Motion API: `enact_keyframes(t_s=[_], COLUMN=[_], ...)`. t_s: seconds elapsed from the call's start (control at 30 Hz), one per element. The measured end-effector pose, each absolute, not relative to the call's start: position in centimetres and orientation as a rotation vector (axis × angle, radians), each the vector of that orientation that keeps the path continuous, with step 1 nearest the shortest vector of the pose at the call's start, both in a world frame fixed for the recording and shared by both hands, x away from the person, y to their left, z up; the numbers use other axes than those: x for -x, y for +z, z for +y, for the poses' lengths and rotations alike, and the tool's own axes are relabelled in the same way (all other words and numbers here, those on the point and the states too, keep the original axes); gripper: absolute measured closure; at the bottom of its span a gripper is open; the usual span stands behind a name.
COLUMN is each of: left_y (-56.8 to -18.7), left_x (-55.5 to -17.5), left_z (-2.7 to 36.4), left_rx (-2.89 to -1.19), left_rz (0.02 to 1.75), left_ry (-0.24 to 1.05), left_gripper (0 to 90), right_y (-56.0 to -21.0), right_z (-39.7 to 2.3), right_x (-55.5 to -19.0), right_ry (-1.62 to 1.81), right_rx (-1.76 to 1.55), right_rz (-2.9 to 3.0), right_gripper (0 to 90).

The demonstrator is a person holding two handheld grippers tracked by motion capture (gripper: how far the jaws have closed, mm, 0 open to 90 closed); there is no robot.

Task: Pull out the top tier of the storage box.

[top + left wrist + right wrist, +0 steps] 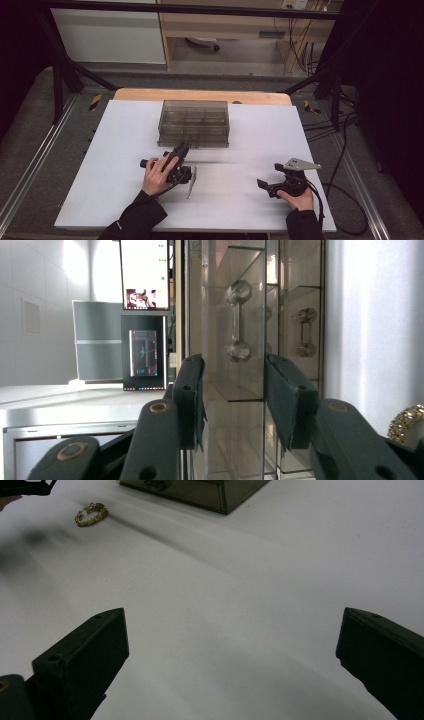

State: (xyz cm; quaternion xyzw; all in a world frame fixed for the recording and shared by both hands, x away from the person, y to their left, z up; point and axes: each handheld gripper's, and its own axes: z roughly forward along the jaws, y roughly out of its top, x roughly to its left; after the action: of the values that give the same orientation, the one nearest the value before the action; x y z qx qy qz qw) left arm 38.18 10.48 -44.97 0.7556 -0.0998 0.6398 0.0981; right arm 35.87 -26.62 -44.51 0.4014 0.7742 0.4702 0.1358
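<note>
The smoky clear drawer box point(194, 123) sits toward the far edge of the white table point(100, 165), a little left of centre, its drawer fronts facing the person. In the left gripper view its small clear dumbbell-shaped pull point(238, 320) shows just ahead of the jaws, with a second pull point(305, 332) farther off. The left gripper point(176, 161) lies just in front of the box's near wall, rolled on its side, so the table runs upright down the right of its own view. Its jaws stand partly apart with nothing pinched between them, lined up on either side of that first pull; the roll looks meant to match the pull's orientation for a grip and an outward draw.

A gold ring-like jewel point(91, 514) lies on the table close beside the left gripper, probably waiting to go into a drawer.

The right gripper point(272, 186) rests near the table's near right corner, well apart from the box, its jaws spread wide over bare table, holding nothing.
</note>
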Motion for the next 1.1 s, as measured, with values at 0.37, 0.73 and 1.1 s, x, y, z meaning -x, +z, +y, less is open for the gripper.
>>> enact_keyframes(t_s=[0.37, 0.73, 1.1], left_y=[-45.05, -45.09, -45.14], left_x=[-37.90, -37.58, -37.23], left_z=[10.60, 10.49, 10.65], left_rx=[-2.237, -2.236, -2.233], left_rz=[-0.294, -0.290, -0.291], left_ry=[1.892, 1.890, 1.886], left_gripper=[60.2, 60.2, 60.2], right_y=[-44.51, -44.50, -44.50], right_z=[-26.64, -26.65, -26.64], right_x=[-35.87, -35.87, -35.87], right_ry=[1.359, 1.361, 1.360], right_rx=[-1.158, -1.158, -1.158], right_rz=[2.243, 2.242, 2.242], right_gripper=[1.2, 1.2, 1.2])
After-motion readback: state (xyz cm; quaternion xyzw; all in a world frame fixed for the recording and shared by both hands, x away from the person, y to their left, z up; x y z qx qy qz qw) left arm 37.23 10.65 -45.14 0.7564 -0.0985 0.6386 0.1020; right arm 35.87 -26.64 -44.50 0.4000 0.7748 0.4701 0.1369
